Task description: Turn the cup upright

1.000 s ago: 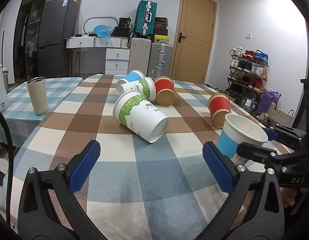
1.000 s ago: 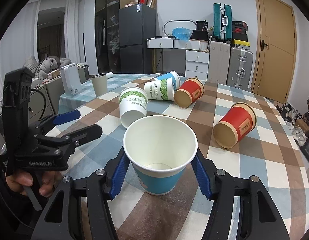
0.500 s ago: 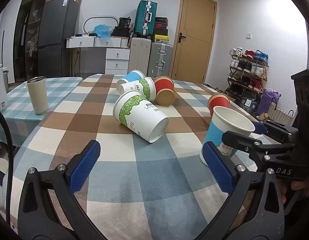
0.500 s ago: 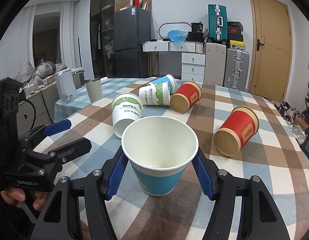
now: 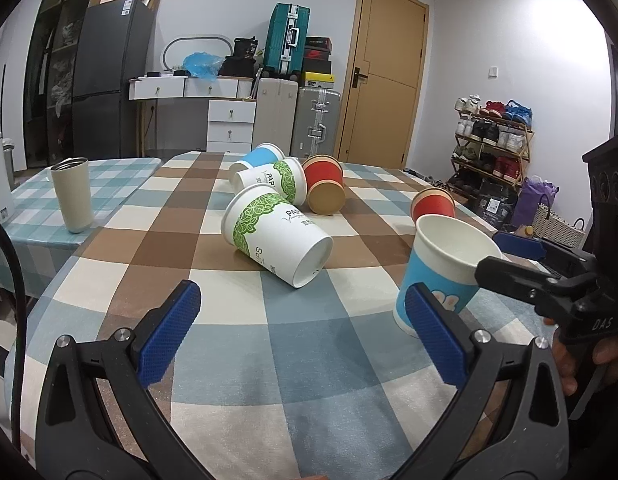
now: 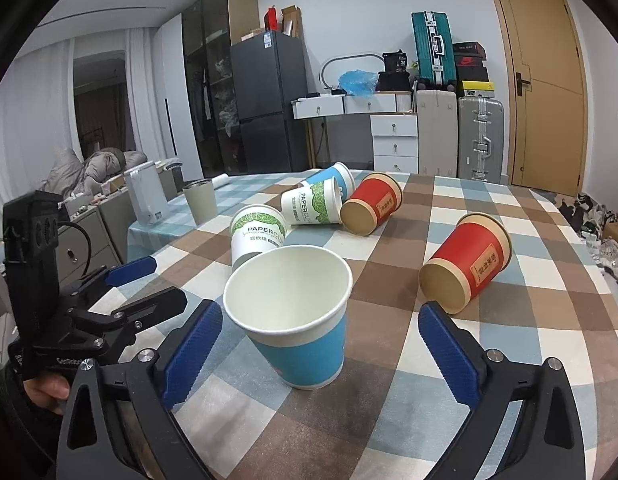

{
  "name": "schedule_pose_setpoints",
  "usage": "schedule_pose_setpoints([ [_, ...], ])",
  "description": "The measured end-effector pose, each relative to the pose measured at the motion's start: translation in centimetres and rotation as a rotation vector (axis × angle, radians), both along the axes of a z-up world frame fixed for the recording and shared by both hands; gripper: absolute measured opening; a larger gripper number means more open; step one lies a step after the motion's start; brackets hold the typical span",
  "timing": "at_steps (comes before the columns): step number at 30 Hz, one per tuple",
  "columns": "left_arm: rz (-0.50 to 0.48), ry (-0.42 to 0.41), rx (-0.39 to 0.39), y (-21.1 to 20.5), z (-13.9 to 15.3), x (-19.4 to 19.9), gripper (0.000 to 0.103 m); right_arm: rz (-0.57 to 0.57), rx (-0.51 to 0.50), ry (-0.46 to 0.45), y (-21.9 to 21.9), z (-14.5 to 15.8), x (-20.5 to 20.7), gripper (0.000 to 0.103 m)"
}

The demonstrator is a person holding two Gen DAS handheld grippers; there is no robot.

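"PAPERCUP" cup (image 6: 257,236) — on side

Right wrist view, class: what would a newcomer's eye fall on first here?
The upright blue and white cup stands on the checked tablecloth, between the open fingers of the right gripper. Behind it lie five cups on their sides, the nearest a red cup to the right. The left gripper hangs open at the left.
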State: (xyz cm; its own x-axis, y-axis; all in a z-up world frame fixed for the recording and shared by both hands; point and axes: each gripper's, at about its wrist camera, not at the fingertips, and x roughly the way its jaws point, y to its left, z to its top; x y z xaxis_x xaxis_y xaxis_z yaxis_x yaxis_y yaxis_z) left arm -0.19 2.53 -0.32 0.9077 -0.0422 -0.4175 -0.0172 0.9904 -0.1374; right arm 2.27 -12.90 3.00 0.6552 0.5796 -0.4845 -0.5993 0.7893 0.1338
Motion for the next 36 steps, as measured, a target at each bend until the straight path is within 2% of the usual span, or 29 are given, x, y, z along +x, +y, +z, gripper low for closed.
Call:
schedule_pose_setpoints([
  [13,-0.039,-0.040,0.017,-1.4,0.3,-0.8,0.102,0.040,0.045,-0.063,-2.8,-0.2,-0.9,0.103],
  [36,-0.045,-0.046,0.029,-1.9,0.5,-1.0,0.102,0.055,0.060,-0.047,-2.7,-0.4,-0.5,0.103],
])
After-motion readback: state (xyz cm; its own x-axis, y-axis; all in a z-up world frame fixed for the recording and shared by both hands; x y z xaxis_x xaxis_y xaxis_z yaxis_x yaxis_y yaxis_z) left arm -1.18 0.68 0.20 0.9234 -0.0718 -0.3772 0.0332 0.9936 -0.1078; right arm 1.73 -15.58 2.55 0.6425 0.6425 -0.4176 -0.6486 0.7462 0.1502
